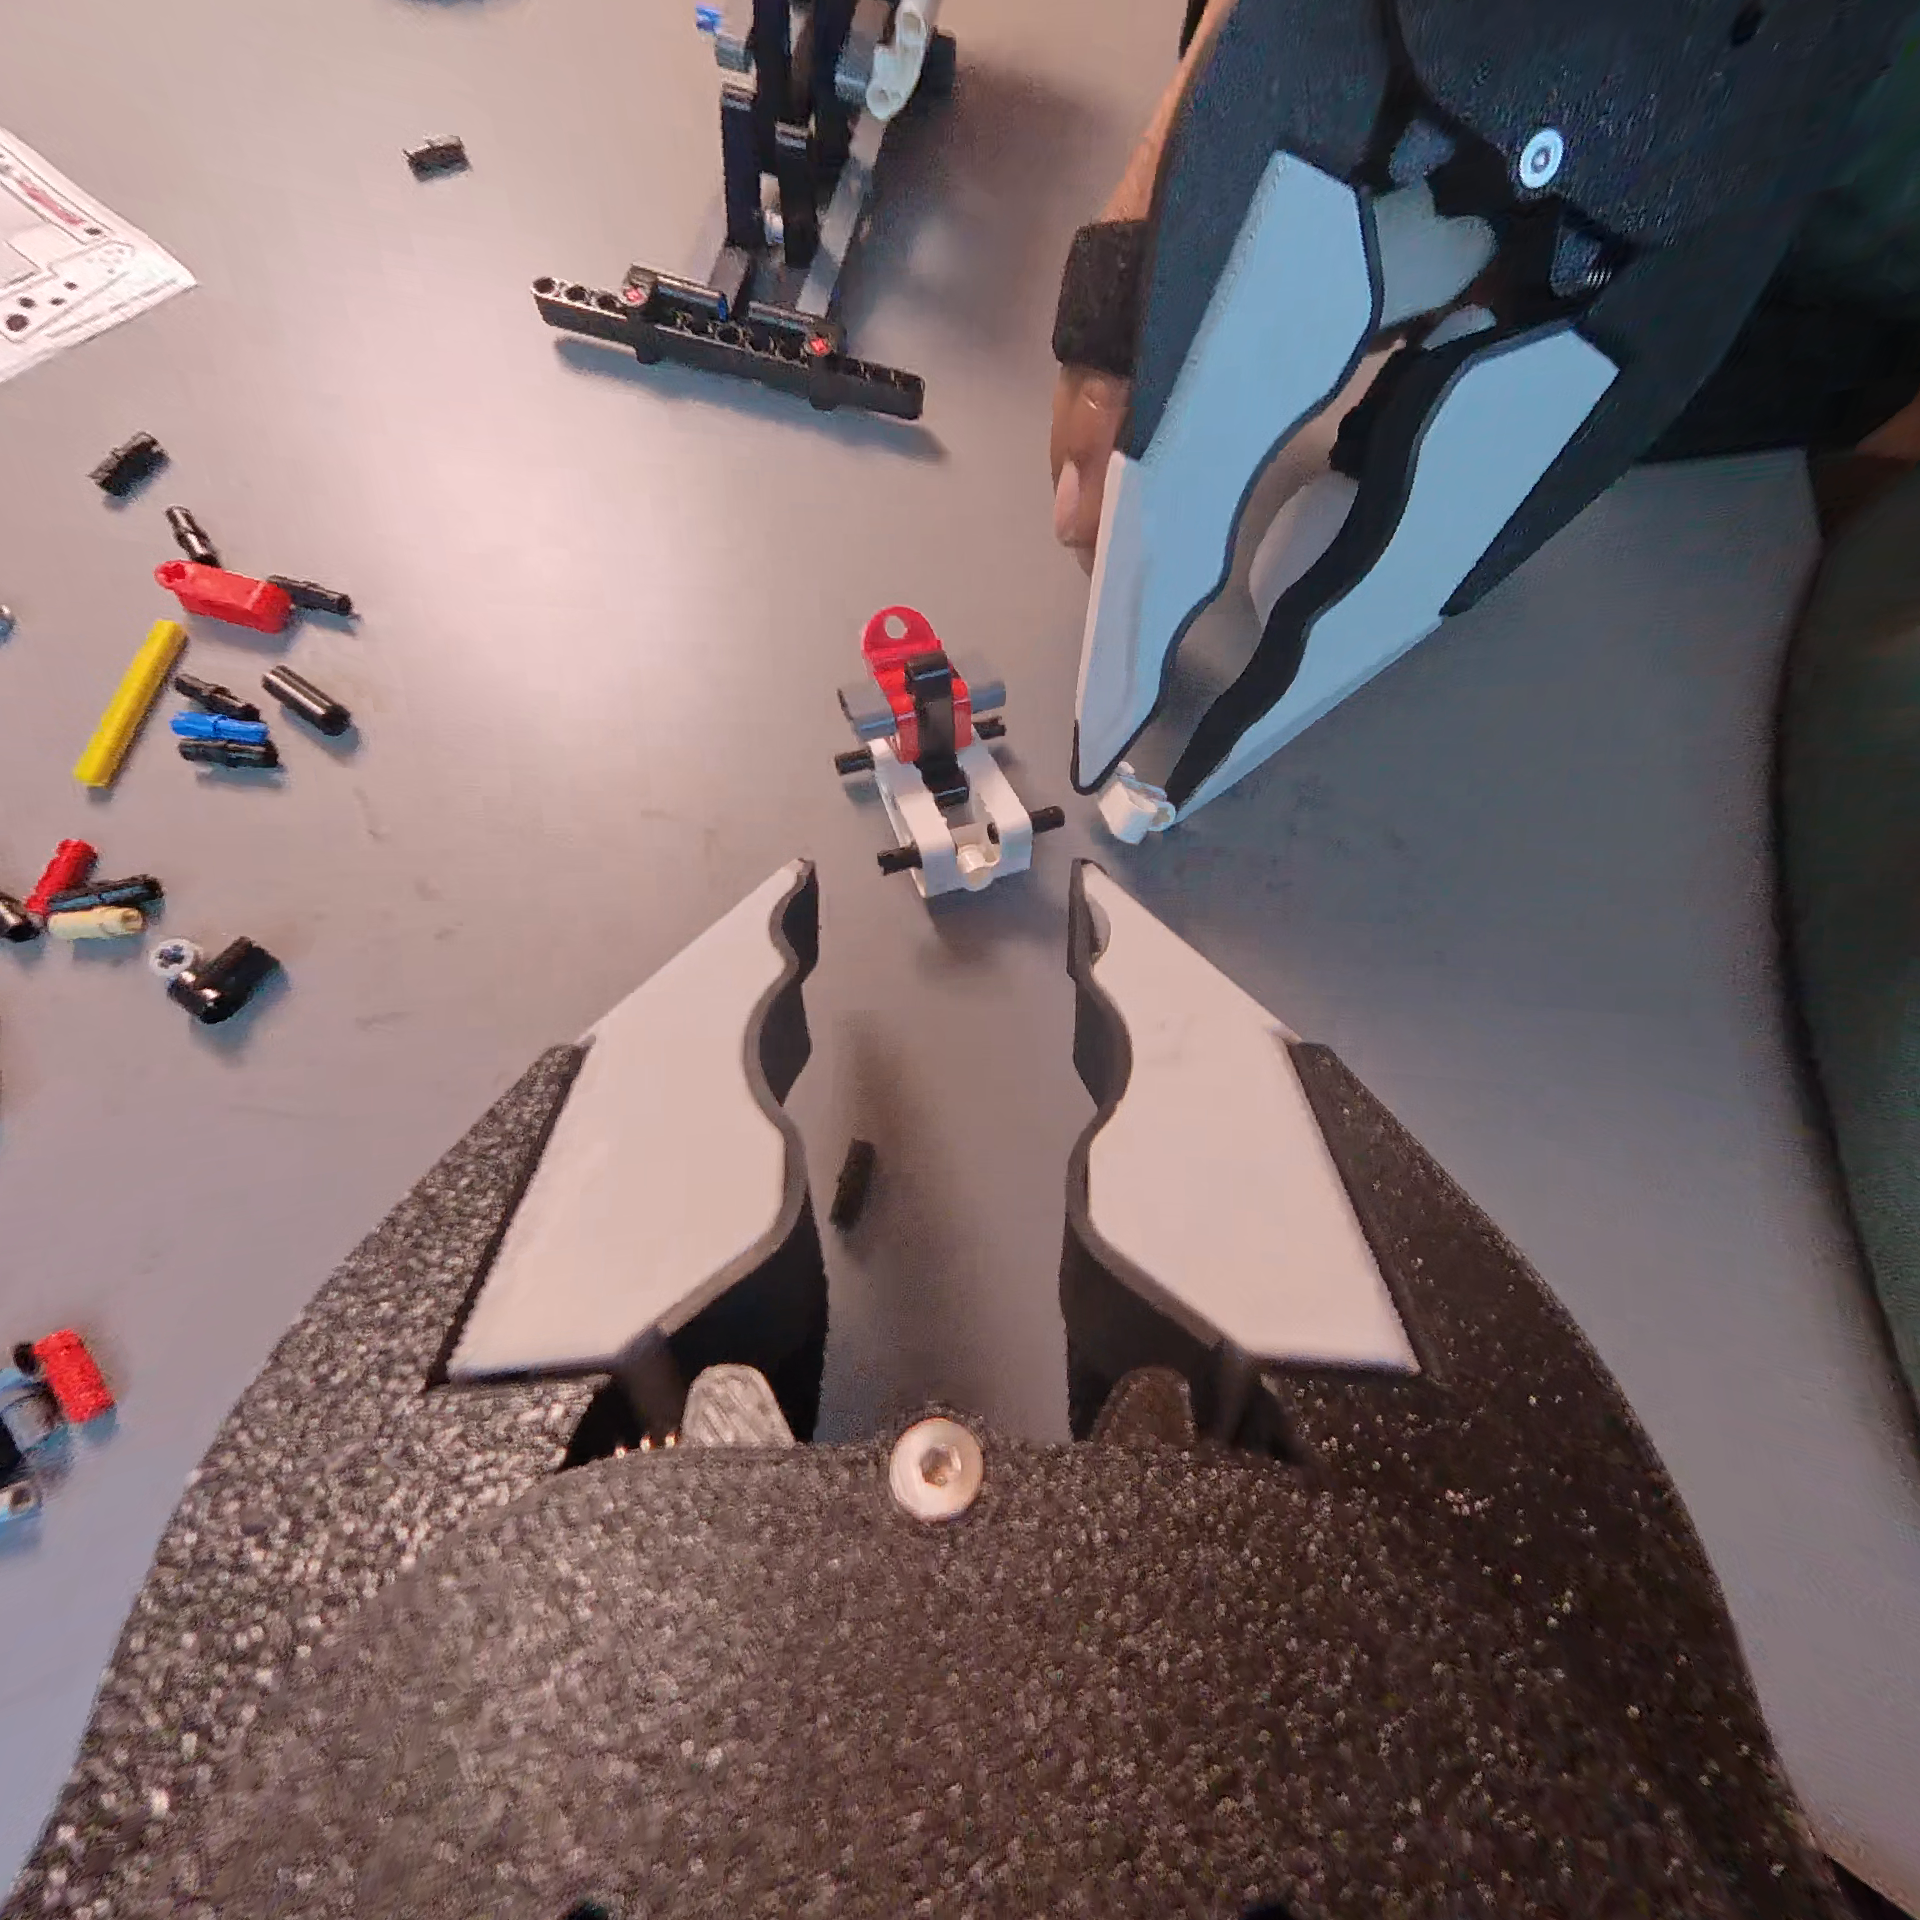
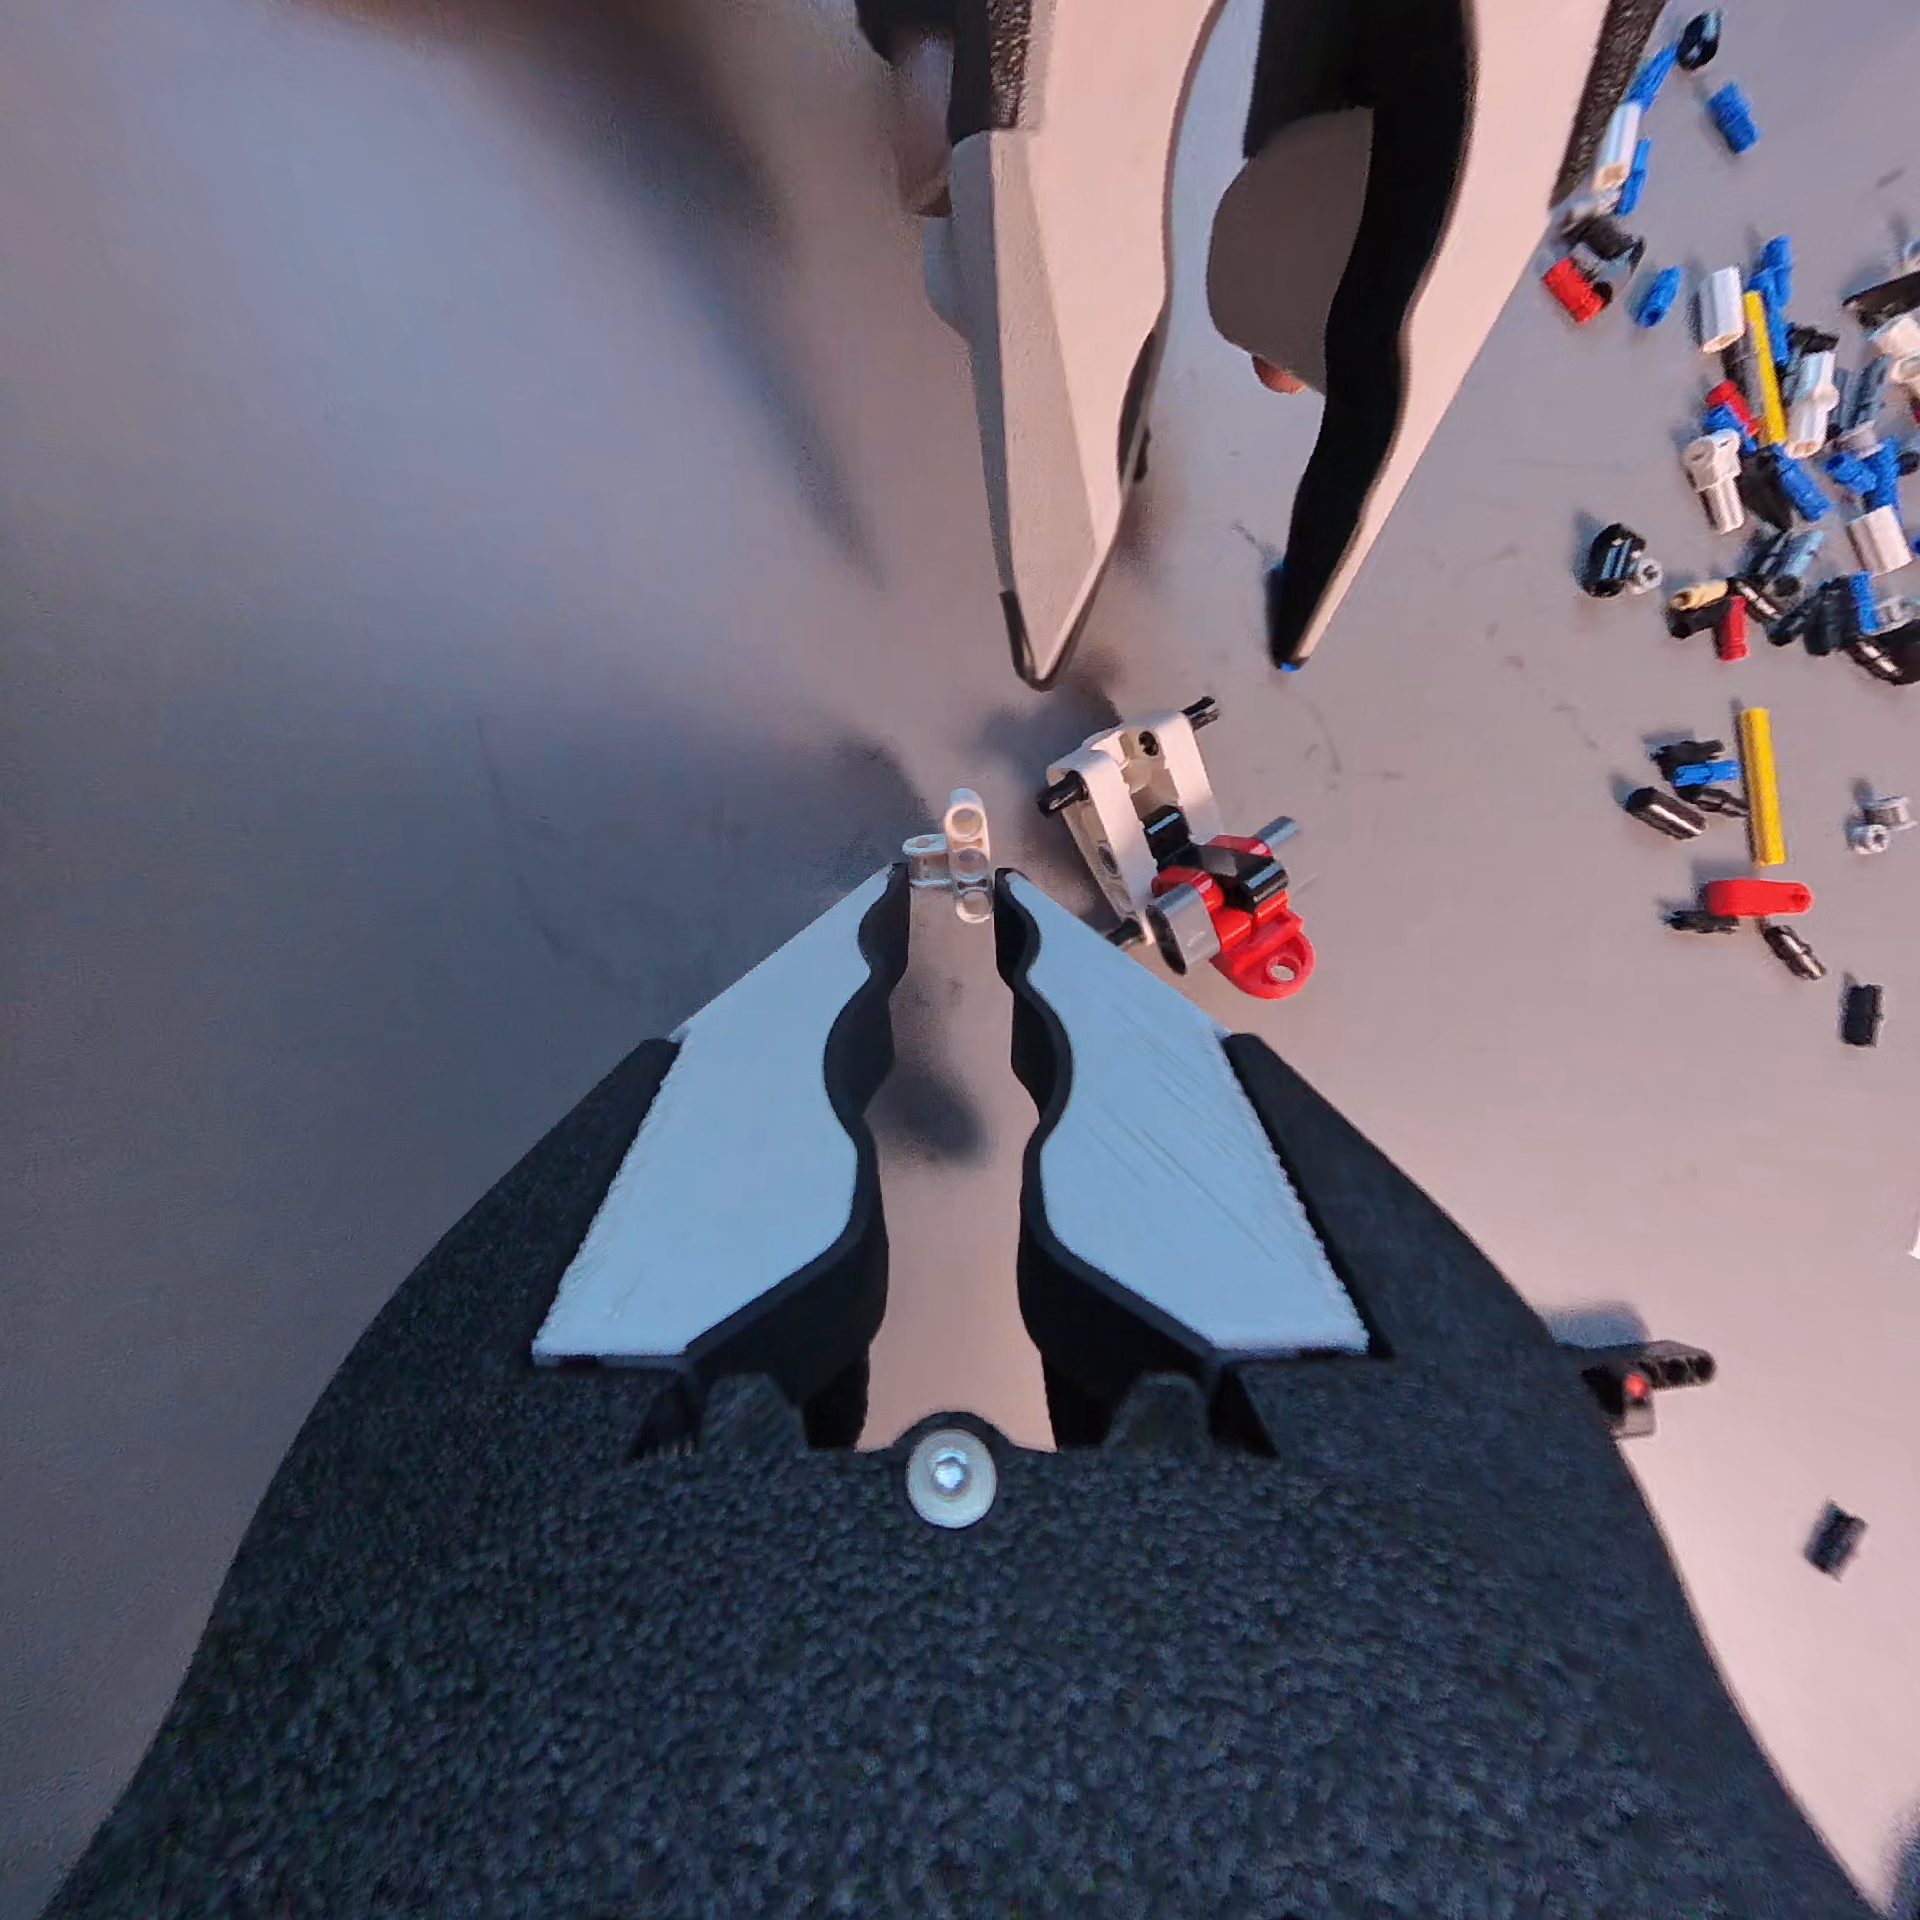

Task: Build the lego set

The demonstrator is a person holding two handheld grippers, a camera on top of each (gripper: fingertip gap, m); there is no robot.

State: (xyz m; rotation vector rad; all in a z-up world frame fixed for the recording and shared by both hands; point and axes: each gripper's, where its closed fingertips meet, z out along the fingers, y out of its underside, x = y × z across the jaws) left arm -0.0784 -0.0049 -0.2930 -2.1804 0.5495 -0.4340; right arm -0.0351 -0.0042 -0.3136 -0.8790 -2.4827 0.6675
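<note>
White connector sits pinched at right claw tips; left claw gapes, empty.

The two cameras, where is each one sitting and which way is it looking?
Left wrist view: sits on the left tongs, looking forward and down at the grey table; own open fingers show, plus the right tongs and a hand behind them.
Right wrist view: sits on the right tongs, facing the opposite way; own fingers pinch a small white connector piece.
Both share the small white-and-red lego assembly.
</note>
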